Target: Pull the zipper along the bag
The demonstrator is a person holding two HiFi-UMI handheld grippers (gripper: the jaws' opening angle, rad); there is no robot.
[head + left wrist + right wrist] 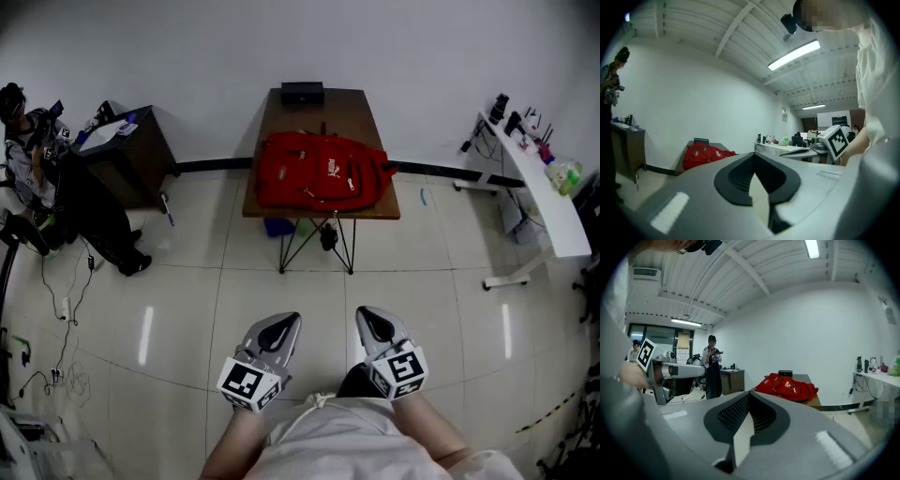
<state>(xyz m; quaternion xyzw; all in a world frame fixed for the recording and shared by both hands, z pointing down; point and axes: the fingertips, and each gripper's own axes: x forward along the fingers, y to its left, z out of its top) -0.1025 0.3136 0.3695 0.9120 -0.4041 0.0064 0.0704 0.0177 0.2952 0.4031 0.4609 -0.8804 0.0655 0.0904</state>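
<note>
**Red backpack (319, 171) out of reach on the table (364, 111), both claws closed and empty**

On the wooden table the red backpack lies flat and fills most of the near half, with a black box (302, 92) at the table's far end behind it. The left gripper (284, 326) and the right gripper (368, 319) hang close to the person's body, well apart from the table across open tiled floor. Each has its jaws pressed together with nothing between them. By my reading, the step in hand is the approach, and no pulling has begun.

To do it well, the person should come squarely up to the table's near edge before raising either claw. From this far off the zipper shows only as thin dark lines on the red fabric, and no pull tab can be made out. It has to be found up close before anything is committed. Both claws need to open before they arrive at the table.

One claw should probably pinch the fabric just beside the slider while the other takes the tab. A soft bag is likely to bunch or slide across the table under a one-sided tug. The pull should run along the track, not up and away from the table.
</note>
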